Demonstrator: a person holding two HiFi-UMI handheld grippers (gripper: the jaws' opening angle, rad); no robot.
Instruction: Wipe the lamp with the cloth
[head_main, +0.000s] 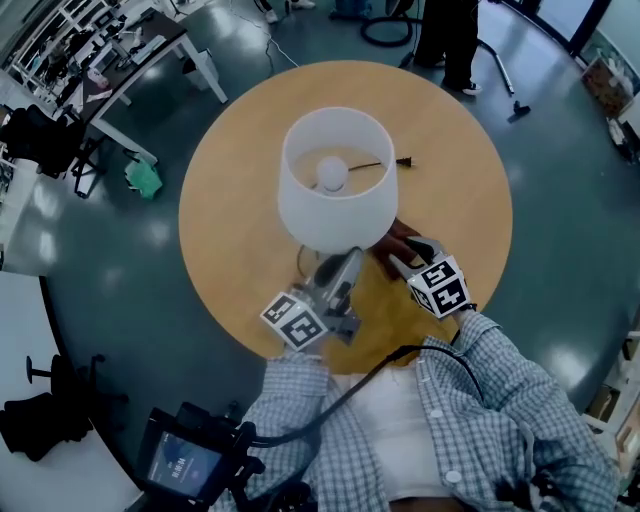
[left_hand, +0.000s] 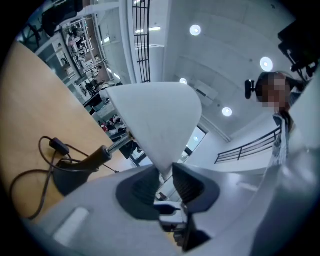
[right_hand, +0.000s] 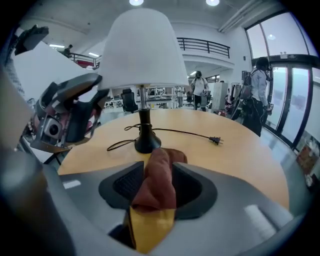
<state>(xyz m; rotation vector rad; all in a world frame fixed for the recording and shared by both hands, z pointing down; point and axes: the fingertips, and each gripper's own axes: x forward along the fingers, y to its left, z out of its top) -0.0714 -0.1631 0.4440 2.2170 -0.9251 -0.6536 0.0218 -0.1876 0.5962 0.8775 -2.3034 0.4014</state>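
1. Screen (head_main: 180, 465), lower left of the head view: lit, its writing too small to read.
2. Left gripper (head_main: 347, 258) (left_hand: 167, 172), lower centre: the jaws pinch the lower rim of the shade (head_main: 335, 190) (left_hand: 157, 117), with the shade wall between the pads. Its marker cube (head_main: 295, 320) shows only black-and-white squares. In the head view the shade covers the jaw tips.
3. Lamp (head_main: 335, 175) (right_hand: 142, 50), middle of the round table (head_main: 230, 210): it stands upright with its long axis vertical and the shade on top. The head view looks down the open top at the bulb (head_main: 332, 172), and the shade hides the stem and base. The right gripper view shows the dark base (right_hand: 146, 145) on the tabletop.
4. Cloth (head_main: 395, 240) (right_hand: 157, 185), just right of the base: rust-brown over yellow, bunched and partly cut off by the jaws.
5. Right gripper (head_main: 405, 258) (right_hand: 155, 172): the jaws are spread, with the cloth lying between them.
6. Cord (right_hand: 175, 131): it runs right from the base, and the plug (head_main: 405, 161) lies on the table.
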